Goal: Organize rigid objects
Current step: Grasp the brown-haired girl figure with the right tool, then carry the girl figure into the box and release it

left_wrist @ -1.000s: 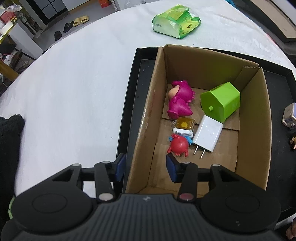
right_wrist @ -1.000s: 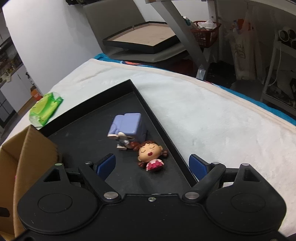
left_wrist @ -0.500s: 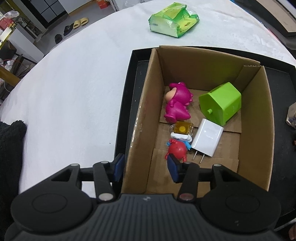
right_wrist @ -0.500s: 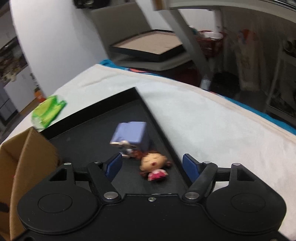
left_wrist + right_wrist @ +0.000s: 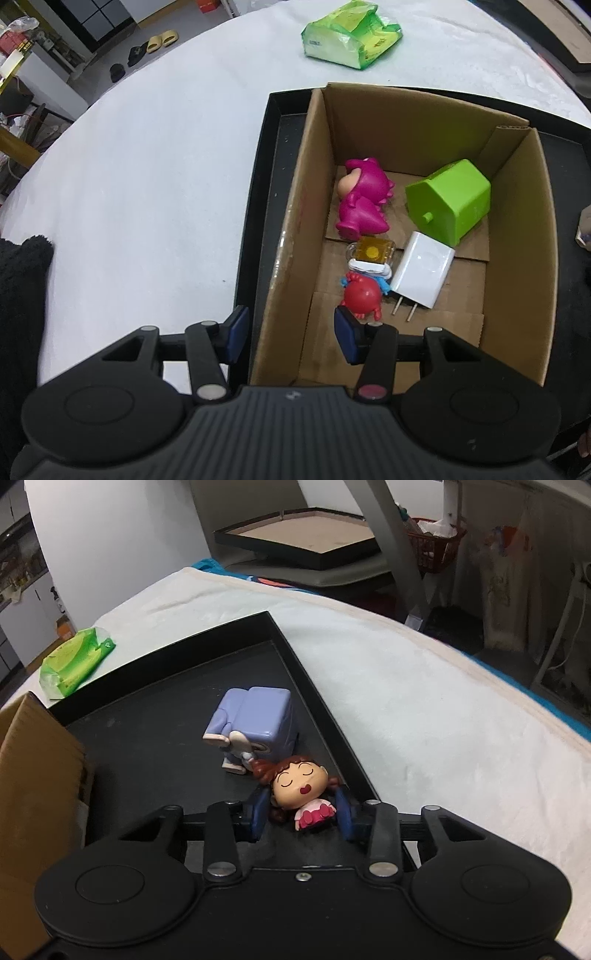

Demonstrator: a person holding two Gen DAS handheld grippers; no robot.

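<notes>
My left gripper (image 5: 291, 334) straddles the near left wall of a cardboard box (image 5: 284, 236), jaws open around it. Inside the box lie a magenta dinosaur figure (image 5: 364, 203), a green toy house (image 5: 450, 201), a white charger (image 5: 423, 275), a small amber and white piece (image 5: 371, 254) and a red round toy (image 5: 362, 295). My right gripper (image 5: 301, 810) is shut on a girl doll with brown hair and a pink dress (image 5: 303, 790), low over the black tray (image 5: 155, 731). A lavender block figure (image 5: 255, 727) stands just behind the doll.
The box stands in the black tray (image 5: 258, 206) on a white cloth-covered table (image 5: 147, 184). A green packet (image 5: 351, 35) lies on the cloth beyond the tray and also shows in the right wrist view (image 5: 75, 661). The box's edge (image 5: 37, 775) is left of my right gripper.
My right gripper moved forward and closed its jaws onto the doll. My left gripper drifted slightly, still astride the box wall.
</notes>
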